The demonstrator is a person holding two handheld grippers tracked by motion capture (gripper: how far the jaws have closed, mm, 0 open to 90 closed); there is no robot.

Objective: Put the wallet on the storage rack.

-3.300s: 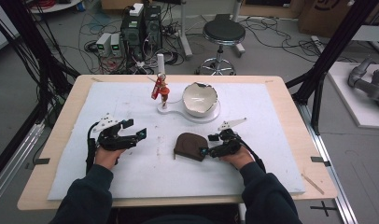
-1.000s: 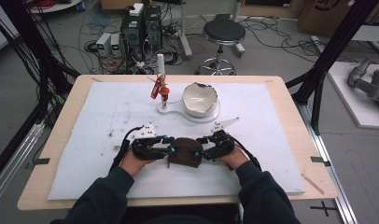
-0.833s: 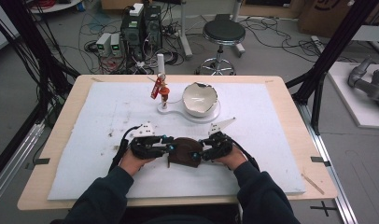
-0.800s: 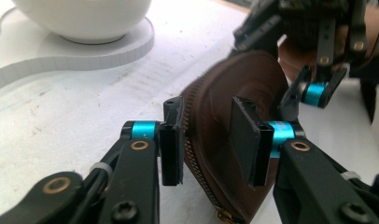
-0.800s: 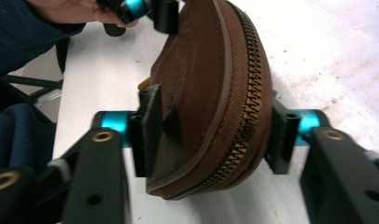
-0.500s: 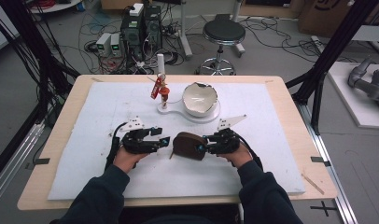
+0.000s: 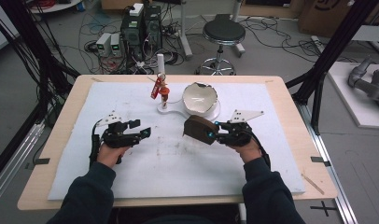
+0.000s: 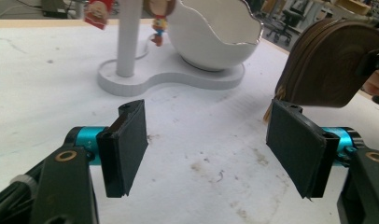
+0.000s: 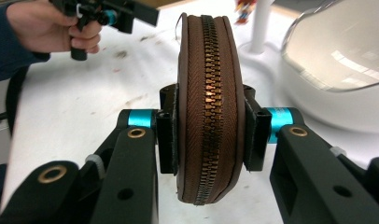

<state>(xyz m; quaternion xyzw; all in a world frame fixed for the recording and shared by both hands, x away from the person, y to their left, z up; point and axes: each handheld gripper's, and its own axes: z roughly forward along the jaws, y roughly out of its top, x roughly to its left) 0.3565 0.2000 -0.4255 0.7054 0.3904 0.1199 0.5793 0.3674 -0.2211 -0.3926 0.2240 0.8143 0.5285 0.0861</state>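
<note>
Left gripper (image 7: 142, 129) has backed off to 9 o'clock, jaws wide, empty. Right gripper (image 9: 207, 122) alone now clamps the brown zip pouch (image 7: 197, 130) — lifted on edge, just short of the white bowl (image 7: 200, 97) at 12 o'clock — likely headed in.

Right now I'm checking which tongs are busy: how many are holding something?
1. The right tongs are shut on the brown zip pouch, lifted near the white bowl. The left tongs are open, holding nothing.

left claw (image 7: 143, 129): jaws wide apart, empty | right claw (image 7: 211, 134): clamped, raised
</note>
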